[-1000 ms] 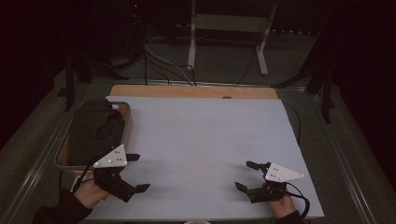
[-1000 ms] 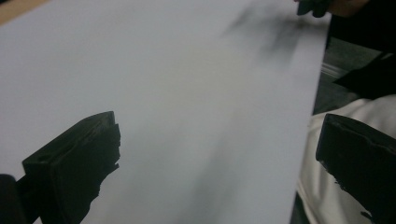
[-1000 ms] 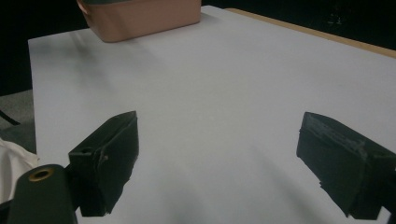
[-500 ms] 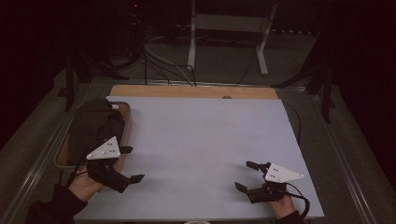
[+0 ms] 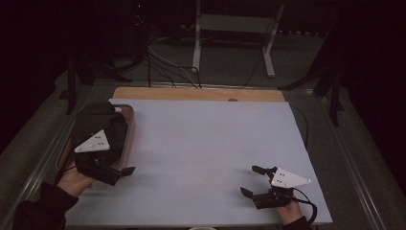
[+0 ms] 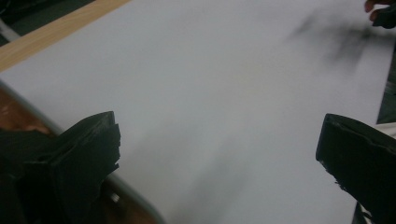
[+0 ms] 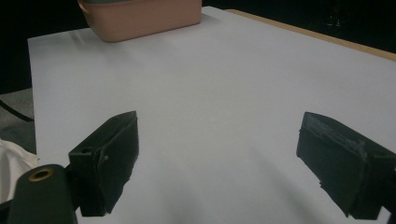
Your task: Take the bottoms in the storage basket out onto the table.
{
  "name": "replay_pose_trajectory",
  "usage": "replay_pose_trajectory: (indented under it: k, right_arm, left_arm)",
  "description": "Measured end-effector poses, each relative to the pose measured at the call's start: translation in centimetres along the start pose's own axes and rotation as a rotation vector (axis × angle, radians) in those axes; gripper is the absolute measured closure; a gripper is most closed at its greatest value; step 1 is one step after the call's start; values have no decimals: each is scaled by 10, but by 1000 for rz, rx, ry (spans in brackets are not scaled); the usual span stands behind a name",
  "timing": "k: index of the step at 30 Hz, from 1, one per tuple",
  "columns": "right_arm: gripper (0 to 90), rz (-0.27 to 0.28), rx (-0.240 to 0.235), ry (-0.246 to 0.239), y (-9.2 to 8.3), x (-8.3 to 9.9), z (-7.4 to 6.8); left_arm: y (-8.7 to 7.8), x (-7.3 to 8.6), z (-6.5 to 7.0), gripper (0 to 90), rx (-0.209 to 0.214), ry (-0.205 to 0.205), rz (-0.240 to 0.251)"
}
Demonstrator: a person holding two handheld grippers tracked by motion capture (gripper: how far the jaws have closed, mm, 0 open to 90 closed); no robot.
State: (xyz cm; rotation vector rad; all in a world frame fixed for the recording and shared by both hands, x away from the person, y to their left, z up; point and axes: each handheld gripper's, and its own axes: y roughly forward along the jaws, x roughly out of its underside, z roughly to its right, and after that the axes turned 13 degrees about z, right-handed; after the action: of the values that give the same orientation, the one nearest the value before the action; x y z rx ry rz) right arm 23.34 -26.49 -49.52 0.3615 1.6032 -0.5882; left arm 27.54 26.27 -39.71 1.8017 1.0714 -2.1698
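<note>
Covering most of the table [image 5: 201, 93], a pale sheet [image 5: 210, 153]. At its left edge, a brown tray [image 5: 128, 139] holding dark cloth [image 5: 98, 127]. Left gripper [image 5: 125, 167] over the tray's near end, jaws spread, nothing between. Right gripper [image 5: 249, 181] low at the sheet's near right corner, jaws likewise released, well apart from the tray.

Left gripper [image 5: 125, 163] beside the tray [image 5: 128, 139], right gripper [image 5: 253, 180] well apart.
</note>
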Motion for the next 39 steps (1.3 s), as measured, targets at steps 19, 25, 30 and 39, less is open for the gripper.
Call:
replay_pose_trajectory:
  k: [19, 25, 30, 39]
  right_arm:
    - [131, -1, 5, -3, 1, 0, 0]
    - [131, -1, 4, -3, 1, 0, 0]
    - [131, 3, 8, -2, 0, 0, 0]
    - [131, 1, 5, -3, 1, 0, 0]
  left_arm:
    - [-26, -8, -40, 3, -140, -27, 39]
    - [-32, -8, -55, 3, -176, -61, 46]
    - [-33, -7, -63, 3, -203, -71, 49]
    - [-38, -11, -79, 3, -309, -94, 51]
